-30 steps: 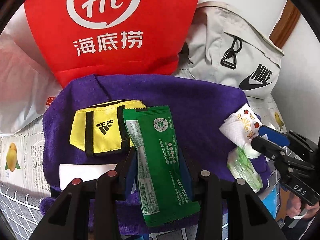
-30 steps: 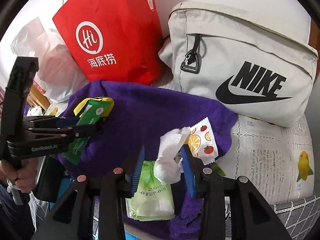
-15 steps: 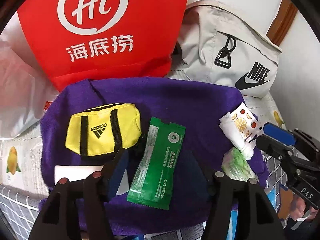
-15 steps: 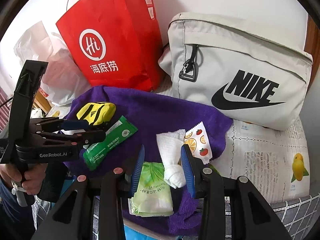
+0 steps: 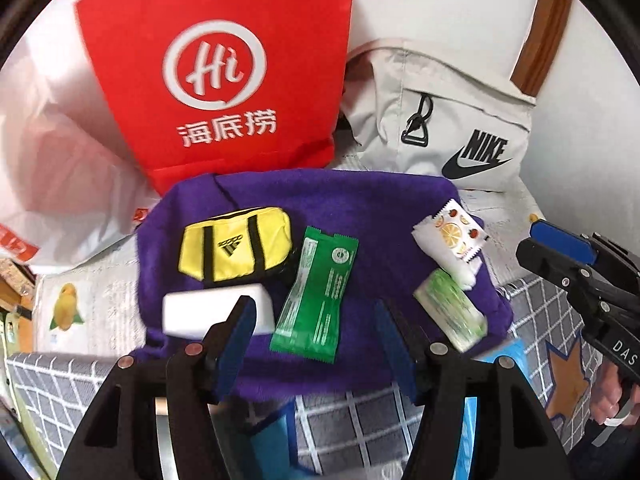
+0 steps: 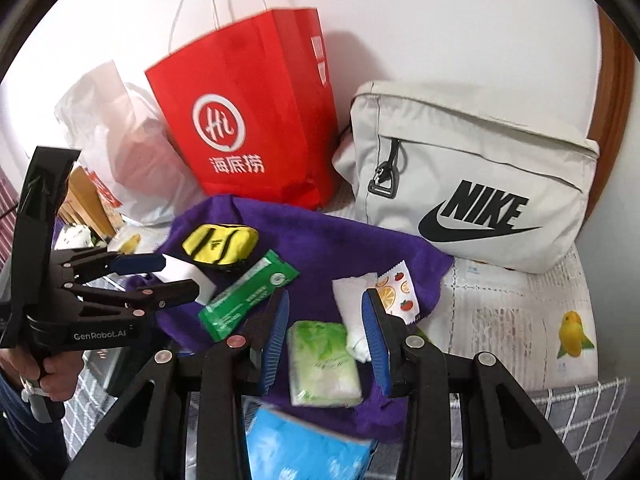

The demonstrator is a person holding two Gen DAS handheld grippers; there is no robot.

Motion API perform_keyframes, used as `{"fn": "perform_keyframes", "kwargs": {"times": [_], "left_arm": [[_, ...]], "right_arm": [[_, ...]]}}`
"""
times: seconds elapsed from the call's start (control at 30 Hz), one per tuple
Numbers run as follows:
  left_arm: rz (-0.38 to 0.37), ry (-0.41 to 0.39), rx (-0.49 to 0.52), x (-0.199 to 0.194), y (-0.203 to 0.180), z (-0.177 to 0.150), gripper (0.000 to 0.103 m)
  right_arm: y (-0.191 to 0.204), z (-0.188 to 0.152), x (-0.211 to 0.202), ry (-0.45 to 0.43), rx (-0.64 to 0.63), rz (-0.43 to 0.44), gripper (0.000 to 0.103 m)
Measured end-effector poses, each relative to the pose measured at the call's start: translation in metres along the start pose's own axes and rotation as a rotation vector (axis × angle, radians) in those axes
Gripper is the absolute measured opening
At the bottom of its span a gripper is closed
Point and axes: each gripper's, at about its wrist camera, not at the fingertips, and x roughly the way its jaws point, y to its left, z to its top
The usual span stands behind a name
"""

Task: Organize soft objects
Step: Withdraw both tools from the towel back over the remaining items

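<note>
A purple towel (image 5: 380,208) holds a yellow mini sports bag (image 5: 234,244), a green packet (image 5: 320,292), a white block (image 5: 200,312), a crumpled white tissue (image 5: 444,252) with a fruit-print sachet (image 5: 460,232), and a green tissue pack (image 5: 452,312). My left gripper (image 5: 314,312) hangs open above the towel's near edge, holding nothing; the green packet lies flat beyond its tips. My right gripper (image 6: 326,300) is open too, raised over the tissue pack (image 6: 324,364) and white tissue (image 6: 350,300), gripping neither. From the left wrist view the right gripper (image 5: 530,240) sits off the towel's right side.
Behind the towel stand a red paper bag (image 5: 224,80), a grey Nike bag (image 5: 460,128) and a white plastic bag (image 5: 60,184). A checked cloth (image 5: 360,420) covers the near surface, with a blue packet (image 6: 304,452) on it. A hand (image 6: 40,372) holds the left gripper.
The left gripper opened and let go of the green packet, which now lies on the towel. Both grippers drew back and up. The white tissue went from upright to lying down.
</note>
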Motion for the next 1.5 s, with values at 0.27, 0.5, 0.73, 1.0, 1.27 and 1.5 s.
{"fn": "perform_keyframes", "kwargs": {"times": [0.27, 0.5, 0.73, 1.0, 1.27, 1.5], "left_arm": [[0.001, -0.023, -0.015, -0.042, 0.008, -0.045, 0.06], [-0.023, -0.015, -0.041, -0.063, 0.015, -0.099, 0.06], [-0.068, 0.012, -0.067, -0.068, 0.009, -0.155, 0.06], [-0.059, 0.038, -0.089, -0.046, -0.002, -0.194, 0.059], [-0.028, 0.083, -0.086, -0.021, -0.01, -0.216, 0.045], [-0.02, 0.052, -0.063, -0.017, -0.01, -0.215, 0.034]], "right_arm": [[0.029, -0.035, -0.039, -0.017, -0.011, 0.005, 0.038], [0.057, -0.077, -0.064, -0.018, -0.019, 0.02, 0.038], [0.071, -0.113, -0.082, -0.03, 0.0, 0.038, 0.038], [0.075, -0.15, -0.093, -0.034, -0.003, 0.031, 0.038], [0.064, -0.176, -0.097, -0.029, 0.011, 0.0, 0.038], [0.059, -0.187, -0.094, -0.011, 0.022, -0.016, 0.038]]}}
